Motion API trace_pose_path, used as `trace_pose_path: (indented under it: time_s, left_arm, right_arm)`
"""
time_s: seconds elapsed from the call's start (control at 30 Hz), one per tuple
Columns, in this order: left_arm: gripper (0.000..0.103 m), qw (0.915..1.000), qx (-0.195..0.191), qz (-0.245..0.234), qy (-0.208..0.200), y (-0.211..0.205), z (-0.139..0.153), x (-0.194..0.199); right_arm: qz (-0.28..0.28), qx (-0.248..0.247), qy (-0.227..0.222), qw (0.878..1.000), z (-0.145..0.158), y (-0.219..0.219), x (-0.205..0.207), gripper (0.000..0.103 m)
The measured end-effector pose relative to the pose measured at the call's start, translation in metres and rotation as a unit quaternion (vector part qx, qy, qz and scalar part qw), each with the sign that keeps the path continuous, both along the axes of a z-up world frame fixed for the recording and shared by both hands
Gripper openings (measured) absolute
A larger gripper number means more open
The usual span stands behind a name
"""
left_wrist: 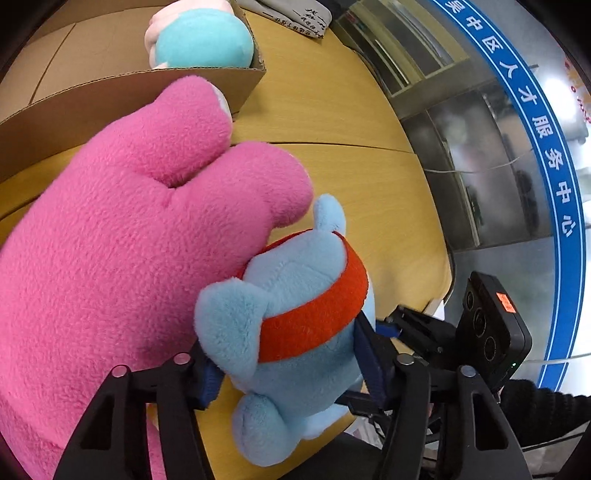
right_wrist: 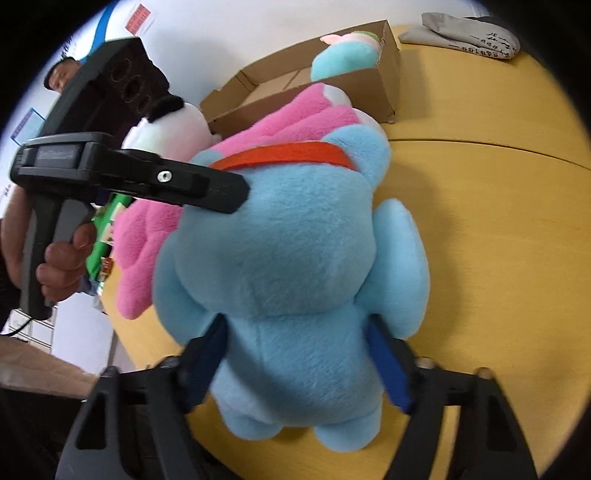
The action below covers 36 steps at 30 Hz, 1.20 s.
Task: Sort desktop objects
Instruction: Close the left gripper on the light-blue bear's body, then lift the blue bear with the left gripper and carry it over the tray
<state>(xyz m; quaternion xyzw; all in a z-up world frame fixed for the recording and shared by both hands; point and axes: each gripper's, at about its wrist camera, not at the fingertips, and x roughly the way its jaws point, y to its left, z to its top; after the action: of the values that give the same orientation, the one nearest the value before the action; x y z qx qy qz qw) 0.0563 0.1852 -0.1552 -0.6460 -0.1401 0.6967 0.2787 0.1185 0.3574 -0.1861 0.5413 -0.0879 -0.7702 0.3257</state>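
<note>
A light blue plush toy (left_wrist: 295, 332) with an orange band sits on the yellow table against a big pink plush toy (left_wrist: 122, 236). My left gripper (left_wrist: 291, 365) stands around the blue toy with its blue pads against both sides. My right gripper (right_wrist: 299, 365) is shut on the same blue plush toy (right_wrist: 291, 266) around its lower body. The left gripper body (right_wrist: 129, 177) shows in the right wrist view, reaching to the toy's head. The pink plush (right_wrist: 147, 240) lies behind the blue one.
An open cardboard box (left_wrist: 110, 88) stands at the back left, with a teal and pink plush (left_wrist: 203, 40) inside. A grey cloth bag (right_wrist: 469, 35) lies at the table's far edge. A white plush (right_wrist: 170, 129) sits behind the pink one. The table's rounded edge (left_wrist: 439, 236) is to the right.
</note>
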Motion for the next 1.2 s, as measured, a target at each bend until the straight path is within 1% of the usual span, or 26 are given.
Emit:
trace_pose_path:
  time_s: [0.03,0.07,0.1,0.17,0.23,0.27,0.3,0.33,0.37,0.4,0.43,0.47,0.57,0.6,0.63,0.7,0.73,0.83,0.9,0.97,1.0,1.03,1.07,1.1,1.17,1.2]
  left_arm:
    - [0.058,1.0000,0.003,0.002,0.001,-0.001,0.004,0.000]
    - [0.058,1.0000,0.005,0.000,0.006,-0.002,0.011,0.002]
    - [0.057,0.9999,0.003,-0.005,0.014,0.000,0.018,0.003]
    - [0.055,0.9993,0.010,-0.013,0.034,0.000,0.040,0.004]
    - [0.050,0.9982,0.028,-0.016,0.051,0.001,0.059,0.000]
    - [0.048,0.9974,0.037,-0.018,0.060,-0.002,0.070,-0.005]
    - [0.044,0.9964,0.046,-0.020,0.068,-0.006,0.081,-0.009]
    - [0.043,0.9954,0.052,-0.024,0.077,-0.009,0.091,-0.014]
    - [0.043,0.9944,0.049,-0.034,0.088,-0.013,0.100,-0.022]
    - [0.043,0.9941,0.043,-0.043,0.090,-0.016,0.101,-0.030]
    - [0.042,0.9944,0.041,-0.050,0.084,-0.020,0.097,-0.038]
    - [0.042,0.9953,0.040,-0.050,0.072,-0.025,0.088,-0.044]
    - [0.045,0.9973,0.039,-0.049,0.040,-0.042,0.064,-0.060]
    - [0.049,0.9975,0.046,-0.043,0.031,-0.048,0.058,-0.063]
    - [0.057,0.9976,0.052,-0.040,0.023,-0.053,0.053,-0.065]
    - [0.066,0.9974,0.056,-0.042,0.016,-0.051,0.046,-0.066]
    - [0.066,0.9976,0.055,-0.041,0.012,-0.050,0.042,-0.065]
    - [0.068,0.9976,0.063,-0.030,-0.003,-0.048,0.032,-0.066]
    - [0.068,0.9971,0.070,-0.029,-0.008,-0.047,0.029,-0.066]
    - [0.066,0.9965,0.077,-0.028,-0.013,-0.045,0.026,-0.065]
    - [0.055,0.9960,0.083,-0.030,-0.016,-0.045,0.025,-0.064]
    - [0.047,0.9954,0.091,-0.026,-0.017,-0.049,0.028,-0.064]
    - [0.047,0.9955,0.091,-0.023,-0.012,-0.052,0.032,-0.064]
    - [0.043,0.9956,0.091,-0.021,-0.008,-0.053,0.036,-0.065]
    - [0.041,0.9956,0.089,-0.028,0.002,-0.054,0.046,-0.065]
    - [0.040,0.9950,0.093,-0.033,0.008,-0.053,0.054,-0.065]
  right_arm:
    - [-0.004,-0.009,0.003,1.000,0.004,0.002,0.003,0.051]
    - [-0.009,-0.018,0.006,1.000,0.008,0.004,0.005,0.042]
    - [-0.013,-0.025,0.012,1.000,0.015,0.005,0.008,0.037]
    - [-0.017,-0.037,0.025,0.999,0.029,0.005,0.014,0.020]
    - [-0.017,-0.046,0.043,0.998,0.048,0.004,0.018,0.012]
    - [-0.020,-0.049,0.055,0.997,0.059,0.002,0.016,0.012]
    - [-0.024,-0.050,0.065,0.996,0.069,0.000,0.013,0.014]
    - [-0.027,-0.042,0.068,0.996,0.071,-0.003,0.007,0.016]
    - [-0.030,-0.034,0.071,0.996,0.072,-0.007,0.001,0.020]
    - [-0.033,-0.026,0.074,0.996,0.073,-0.010,-0.006,0.028]
    - [-0.035,-0.019,0.077,0.996,0.075,-0.014,-0.012,0.059]
    - [-0.038,-0.011,0.079,0.996,0.076,-0.017,-0.018,0.087]
    - [-0.046,0.013,0.088,0.995,0.080,-0.027,-0.037,0.087]
    - [-0.039,0.023,0.096,0.994,0.079,-0.028,-0.040,0.087]
    - [-0.031,0.031,0.093,0.995,0.074,-0.027,-0.044,0.087]
    - [-0.010,0.033,0.061,0.998,0.049,-0.023,-0.053,0.088]
    - [-0.001,0.032,0.045,0.998,0.037,-0.021,-0.057,0.092]
    - [0.013,-0.003,-0.018,1.000,0.009,-0.010,-0.065,0.099]
    - [0.027,-0.009,-0.038,0.999,-0.005,-0.011,-0.061,0.099]
    - [0.031,-0.024,-0.047,0.998,-0.014,-0.015,-0.058,0.099]
    - [0.027,-0.035,-0.049,0.998,-0.017,-0.017,-0.056,0.099]
    - [0.018,-0.043,-0.050,0.998,-0.017,-0.016,-0.056,0.096]
    - [0.008,-0.055,-0.051,0.997,-0.017,-0.014,-0.056,0.089]
    - [0.003,-0.061,-0.046,0.997,-0.013,-0.013,-0.053,0.085]
    - [-0.005,-0.070,-0.035,0.997,-0.004,-0.012,-0.047,0.072]
    - [-0.004,-0.067,-0.028,0.997,0.004,-0.013,-0.044,0.070]
